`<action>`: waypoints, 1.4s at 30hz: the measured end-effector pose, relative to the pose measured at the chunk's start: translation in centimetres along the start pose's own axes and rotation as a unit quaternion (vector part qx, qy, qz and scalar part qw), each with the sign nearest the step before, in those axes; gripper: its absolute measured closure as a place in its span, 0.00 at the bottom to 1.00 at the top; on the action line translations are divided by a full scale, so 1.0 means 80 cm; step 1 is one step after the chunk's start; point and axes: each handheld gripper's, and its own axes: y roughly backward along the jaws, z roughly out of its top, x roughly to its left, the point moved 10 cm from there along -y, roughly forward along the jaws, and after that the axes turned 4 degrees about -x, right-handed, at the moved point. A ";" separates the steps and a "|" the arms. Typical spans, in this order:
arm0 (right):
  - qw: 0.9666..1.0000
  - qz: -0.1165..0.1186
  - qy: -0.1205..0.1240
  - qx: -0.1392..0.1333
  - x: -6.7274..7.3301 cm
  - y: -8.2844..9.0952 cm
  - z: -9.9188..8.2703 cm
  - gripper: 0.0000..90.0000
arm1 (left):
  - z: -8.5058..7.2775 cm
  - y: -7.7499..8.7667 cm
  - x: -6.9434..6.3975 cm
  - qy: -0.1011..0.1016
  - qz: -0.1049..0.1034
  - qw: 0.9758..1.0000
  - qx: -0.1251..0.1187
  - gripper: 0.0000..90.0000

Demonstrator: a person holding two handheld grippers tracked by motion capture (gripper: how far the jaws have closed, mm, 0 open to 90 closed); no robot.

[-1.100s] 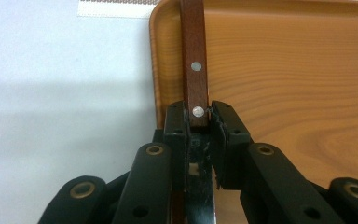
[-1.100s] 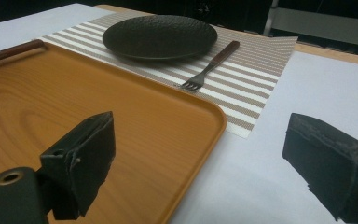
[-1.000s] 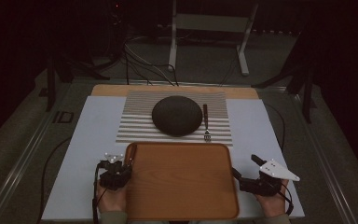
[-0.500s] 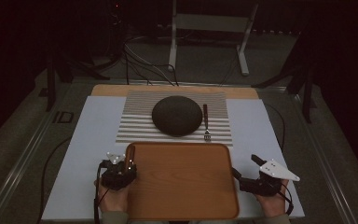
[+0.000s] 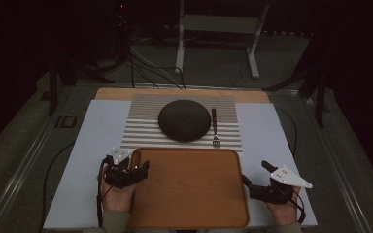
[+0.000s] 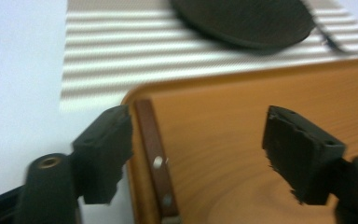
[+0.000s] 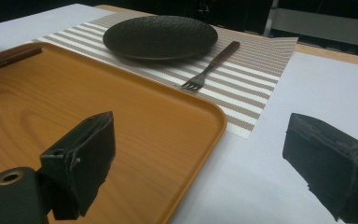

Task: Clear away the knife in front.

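A wooden tray [image 5: 189,189] lies at the near edge of the table. A brown riveted utensil handle [image 6: 156,158] rests along the tray's left rim [image 6: 135,186]. My left gripper [image 6: 200,126] hovers over that rim; its jaws have just been opening and now stand wide. The handle lies between them near the left pad [image 6: 109,149], untouched. In the high view the left gripper [image 5: 138,164] sits at the tray's left edge. My right gripper [image 7: 203,126] is open and straddles the tray's right rim [image 7: 200,154] without touching it; in the high view it [image 5: 256,173] is just right of the tray.
Beyond the tray, a dark round plate [image 5: 184,120] sits on a striped placemat [image 5: 141,131], with a fork [image 5: 214,127] to its right. A white sheet [image 5: 87,160] covers the table. Cables and a metal stand [image 5: 182,43] lie on the floor beyond.
The left gripper's jaws have opened from shut to wide, and the left hand has risen a little at the tray's left edge. The right gripper has stayed put.
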 end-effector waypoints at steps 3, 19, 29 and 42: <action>1.000 0.000 0.000 -0.001 0.000 0.000 0.000 0.10 | 0.014 0.002 0.001 -0.017 -0.008 1.000 -0.014 0.18; 1.000 0.000 -0.001 0.000 0.000 0.000 0.000 0.10 | 0.047 0.023 0.044 -0.037 -0.056 0.996 -0.061 0.00; 1.000 0.001 0.001 -0.002 0.000 0.000 0.000 0.10 | 0.044 0.032 0.072 -0.063 -0.057 0.992 -0.089 0.00; 1.000 0.003 0.003 -0.007 0.001 0.002 0.002 0.10 | 0.031 0.040 0.084 -0.082 -0.055 0.989 -0.111 0.00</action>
